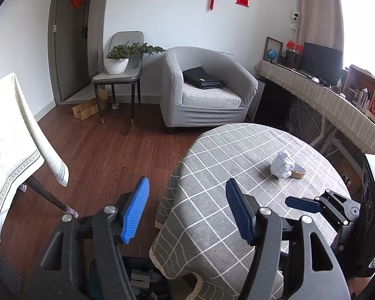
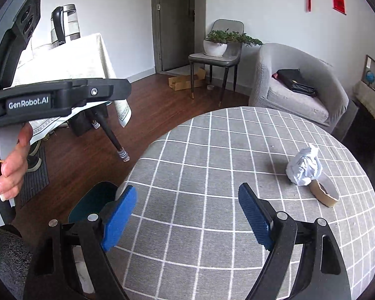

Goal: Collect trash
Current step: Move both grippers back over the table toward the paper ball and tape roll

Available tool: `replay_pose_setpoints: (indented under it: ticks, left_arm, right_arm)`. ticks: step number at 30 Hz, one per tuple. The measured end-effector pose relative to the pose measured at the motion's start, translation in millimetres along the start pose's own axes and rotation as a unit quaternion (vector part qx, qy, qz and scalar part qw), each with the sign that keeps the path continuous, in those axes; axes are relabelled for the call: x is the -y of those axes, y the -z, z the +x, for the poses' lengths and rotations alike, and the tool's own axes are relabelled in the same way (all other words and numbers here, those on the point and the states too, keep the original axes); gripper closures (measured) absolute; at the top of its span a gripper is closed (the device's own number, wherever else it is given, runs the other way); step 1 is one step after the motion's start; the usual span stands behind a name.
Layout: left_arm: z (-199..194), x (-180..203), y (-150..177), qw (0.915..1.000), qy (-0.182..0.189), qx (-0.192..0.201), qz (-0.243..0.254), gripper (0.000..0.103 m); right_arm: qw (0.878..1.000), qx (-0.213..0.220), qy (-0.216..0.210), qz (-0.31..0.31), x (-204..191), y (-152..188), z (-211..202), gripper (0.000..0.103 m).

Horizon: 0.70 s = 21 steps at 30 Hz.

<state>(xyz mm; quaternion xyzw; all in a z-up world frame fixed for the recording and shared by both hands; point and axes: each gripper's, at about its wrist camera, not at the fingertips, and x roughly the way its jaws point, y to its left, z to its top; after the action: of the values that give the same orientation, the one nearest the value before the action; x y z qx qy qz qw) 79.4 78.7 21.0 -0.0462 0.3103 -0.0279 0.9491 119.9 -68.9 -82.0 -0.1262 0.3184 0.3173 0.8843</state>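
A crumpled white paper ball lies on the round table with the grey checked cloth, touching a brown cardboard tape ring. My left gripper hangs open over the table's left edge with nothing between its blue pads. Below it stands a dark bin holding grey scraps. My right gripper is open and empty above the near part of the table, short of the paper ball. One right fingertip shows in the left wrist view. A hand holds the left gripper's body.
A grey armchair with a black bag stands behind the table. Left of it is a chair with a potted plant. A white-clothed table stands at the left, a long cloth-covered desk with a monitor at the right. A cardboard box lies on the floor.
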Motion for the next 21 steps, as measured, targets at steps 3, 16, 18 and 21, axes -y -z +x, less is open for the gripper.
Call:
replay_pose_setpoints:
  ticks: [3, 16, 18, 21]
  left_arm:
    - [8, 17, 0, 0.9999, 0.01, -0.004, 0.01, 0.033]
    - [48, 69, -3, 0.9982, 0.056, -0.023, 0.005, 0.03]
    - [58, 77, -4, 0.9967, 0.074, -0.032, -0.004, 0.03]
    - [72, 91, -4, 0.9949, 0.092, -0.041, -0.009, 0.03]
  right_arm:
    - [1.0, 0.002, 0.012, 0.019, 19, 5, -5, 0.019]
    - [0.996, 0.012, 0.038, 0.085, 101, 21, -26, 0.019]
    - [0.995, 0.014, 0.04, 0.088, 111, 23, -29, 0.019]
    - [0.995, 0.018, 0.045, 0.092, 125, 24, -35, 0.019]
